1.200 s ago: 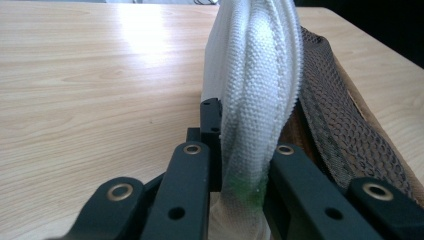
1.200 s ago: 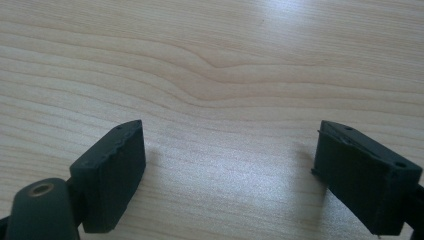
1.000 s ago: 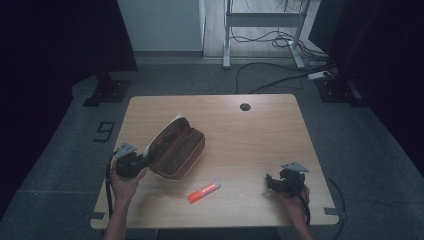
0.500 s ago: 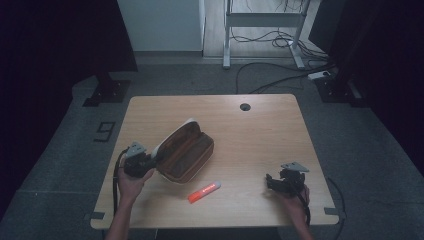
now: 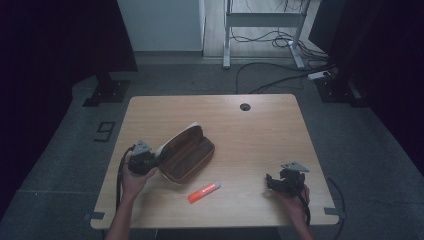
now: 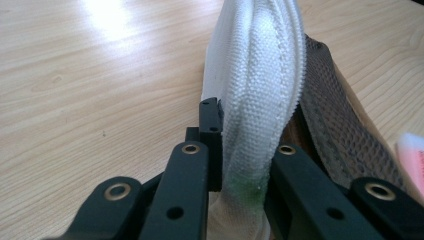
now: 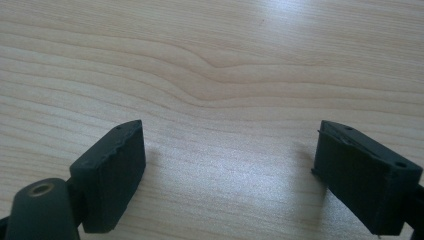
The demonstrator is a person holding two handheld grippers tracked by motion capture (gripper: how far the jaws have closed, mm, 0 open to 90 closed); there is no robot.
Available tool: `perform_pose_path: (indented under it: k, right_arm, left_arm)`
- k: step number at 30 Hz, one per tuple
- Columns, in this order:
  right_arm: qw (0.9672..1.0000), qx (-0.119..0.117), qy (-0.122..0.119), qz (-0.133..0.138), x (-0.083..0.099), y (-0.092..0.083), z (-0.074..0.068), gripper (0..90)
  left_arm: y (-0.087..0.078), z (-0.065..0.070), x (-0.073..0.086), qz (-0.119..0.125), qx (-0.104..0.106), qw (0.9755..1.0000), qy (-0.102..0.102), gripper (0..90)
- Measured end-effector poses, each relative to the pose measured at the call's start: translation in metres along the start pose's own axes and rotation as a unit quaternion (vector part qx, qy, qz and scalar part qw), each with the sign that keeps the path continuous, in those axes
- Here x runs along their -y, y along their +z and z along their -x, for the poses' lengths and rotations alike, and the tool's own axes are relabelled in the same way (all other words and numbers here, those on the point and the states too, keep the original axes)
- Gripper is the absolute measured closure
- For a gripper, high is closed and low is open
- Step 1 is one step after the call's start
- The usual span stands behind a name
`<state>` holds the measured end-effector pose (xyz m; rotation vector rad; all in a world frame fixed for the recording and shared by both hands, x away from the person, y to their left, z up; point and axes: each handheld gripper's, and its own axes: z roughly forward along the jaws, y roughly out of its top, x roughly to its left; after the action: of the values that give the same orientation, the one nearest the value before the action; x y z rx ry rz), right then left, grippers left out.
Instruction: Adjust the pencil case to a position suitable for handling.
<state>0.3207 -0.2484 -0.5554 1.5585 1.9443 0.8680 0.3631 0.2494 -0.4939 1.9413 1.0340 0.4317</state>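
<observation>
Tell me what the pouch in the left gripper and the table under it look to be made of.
Pencil case: woven fabric, matte. The white edge pinched in the left gripper shows a coarse weave; the brown lining looks like open mesh, likely synthetic.

Table: wood-look top, pale with wavy grain and a soft sheen from glare; whether solid wood or laminate cannot be told.

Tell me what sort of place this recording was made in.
Probably a lab or studio set up for recording, not a home: a bare wooden table with a cable hole stands on grey carpet, dark curtains hang at the sides, and loose cables run across the floor behind.
</observation>
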Motion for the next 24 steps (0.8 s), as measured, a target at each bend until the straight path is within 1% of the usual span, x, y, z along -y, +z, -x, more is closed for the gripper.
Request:
perform_pose_path:
  k: [2,3,4,7,8,9,12,13,14,16,18,24]
  right_arm:
    - [1.0000,0.000,0.000,0.000,0.000,0.000,0.000,12.7]
    - [1.0000,0.000,0.000,0.000,0.000,0.000,0.000,12.7]
    - [1.0000,0.000,0.000,0.000,0.000,0.000,0.000,12.7]
    - [1.0000,0.000,0.000,0.000,0.000,0.000,0.000,12.8]
    - [1.0000,0.000,0.000,0.000,0.000,0.000,0.000,12.7]
    - [1.0000,0.000,0.000,0.000,0.000,0.000,0.000,12.7]
    - [1.0000,0.000,0.000,0.000,0.000,0.000,0.000,12.8]
    - [1.0000,0.000,0.000,0.000,0.000,0.000,0.000,12.8]
    - [1.0000,0.000,0.000,0.000,0.000,0.000,0.000,12.8]
    - [1.0000,0.000,0.000,0.000,0.000,0.000,0.000,12.8]
    - [1.0000,0.000,0.000,0.000,0.000,0.000,0.000,12.7]
    - [1.0000,0.000,0.000,0.000,0.000,0.000,0.000,12.7]
  left_arm:
    - [0.001,-0.002,0.002,0.005,0.000,1.0000,-0.007,82.0]
    - [0.001,-0.004,0.003,0.010,0.002,0.9999,-0.014,81.1]
    - [0.002,-0.005,0.004,0.012,0.002,0.9998,-0.017,78.9]
    - [0.005,-0.006,0.009,0.002,-0.013,0.9997,-0.019,73.5]
    - [0.005,-0.008,0.010,0.006,-0.014,0.9996,-0.023,71.7]
    - [0.004,-0.010,0.012,0.009,-0.013,0.9993,-0.033,70.4]
    - [0.002,-0.010,0.011,0.012,-0.024,0.9992,-0.031,66.9]
    - [0.001,-0.009,0.011,0.014,-0.027,0.9991,-0.030,63.5]
    - [0.001,-0.009,0.011,0.013,-0.028,0.9990,-0.031,58.3]
    - [0.001,-0.009,0.011,0.007,-0.026,0.9990,-0.037,46.8]
    - [0.001,-0.009,0.012,0.000,-0.029,0.9989,-0.038,37.1]
    - [-0.009,-0.007,0.021,0.023,-0.026,0.9981,-0.050,26.0]
